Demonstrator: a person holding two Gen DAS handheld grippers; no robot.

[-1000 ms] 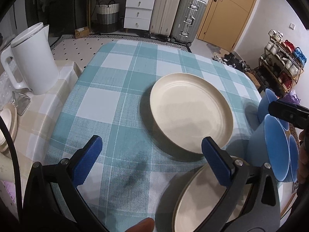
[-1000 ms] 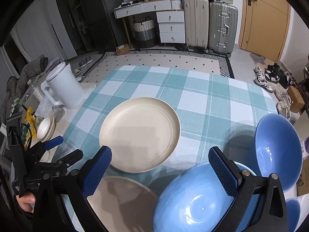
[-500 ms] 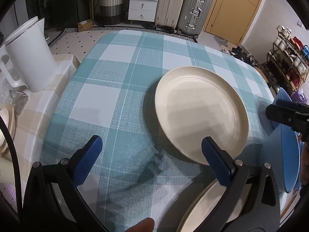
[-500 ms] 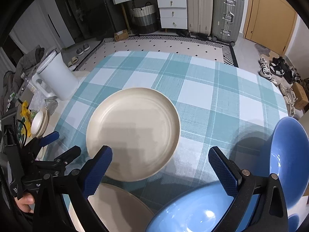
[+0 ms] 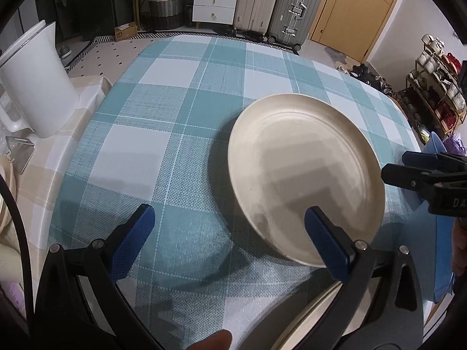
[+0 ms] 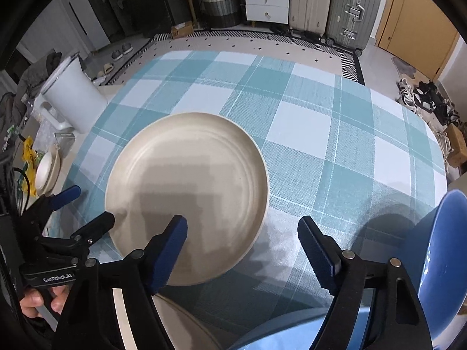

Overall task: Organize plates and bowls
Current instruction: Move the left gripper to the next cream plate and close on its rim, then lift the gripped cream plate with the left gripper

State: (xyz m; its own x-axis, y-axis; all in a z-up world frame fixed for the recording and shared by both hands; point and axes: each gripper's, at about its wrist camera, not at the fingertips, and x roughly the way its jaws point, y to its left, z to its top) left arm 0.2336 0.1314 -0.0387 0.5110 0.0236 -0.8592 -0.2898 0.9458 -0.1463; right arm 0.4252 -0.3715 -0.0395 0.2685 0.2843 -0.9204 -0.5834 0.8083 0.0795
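A large cream plate lies on the teal checked tablecloth; it also shows in the right wrist view. A second cream plate lies at the near edge, mostly hidden under my grippers, and shows in the right wrist view. Blue bowls stand at the right. My left gripper is open and empty, over the cloth left of the large plate. My right gripper is open and empty above the plate's near right rim.
A white kettle stands on a beige checked side surface at the left, with a small cream dish near it. Suitcases, a drawer unit and a shoe rack stand beyond the table.
Both grippers have moved forward over the table toward the large plate. The near plate and blue bowls have slid toward the frame edges. The jaws stay open.
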